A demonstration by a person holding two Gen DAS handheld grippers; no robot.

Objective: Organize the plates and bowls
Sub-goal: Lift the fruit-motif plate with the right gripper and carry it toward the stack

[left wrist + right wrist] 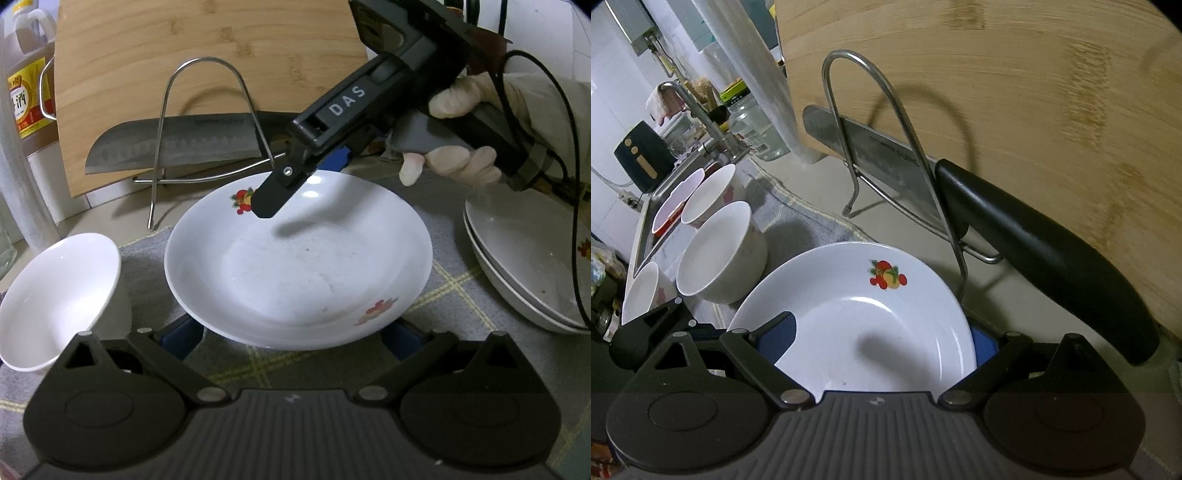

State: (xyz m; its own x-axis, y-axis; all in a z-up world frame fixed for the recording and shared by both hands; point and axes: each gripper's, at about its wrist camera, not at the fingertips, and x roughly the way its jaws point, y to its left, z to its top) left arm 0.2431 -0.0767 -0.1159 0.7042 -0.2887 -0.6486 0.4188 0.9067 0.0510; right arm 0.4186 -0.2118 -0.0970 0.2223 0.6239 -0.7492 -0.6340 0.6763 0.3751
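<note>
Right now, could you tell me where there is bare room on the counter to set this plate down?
Bare cloth lies between the held plate and the plate stack on the right. A bare counter strip runs between the wire rack and the bowls. It is crowded along the left by the bowls, and at the back by the knife and cutting board.

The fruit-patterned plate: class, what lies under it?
Under the plate, grey checked cloth shows around its rim. Both blue gripper pads sit beneath its near edge. The plate covers whatever lies under its centre.

Stacked plates (524, 266) cut off at right edge; bottle label (26, 103) illegible.
</note>
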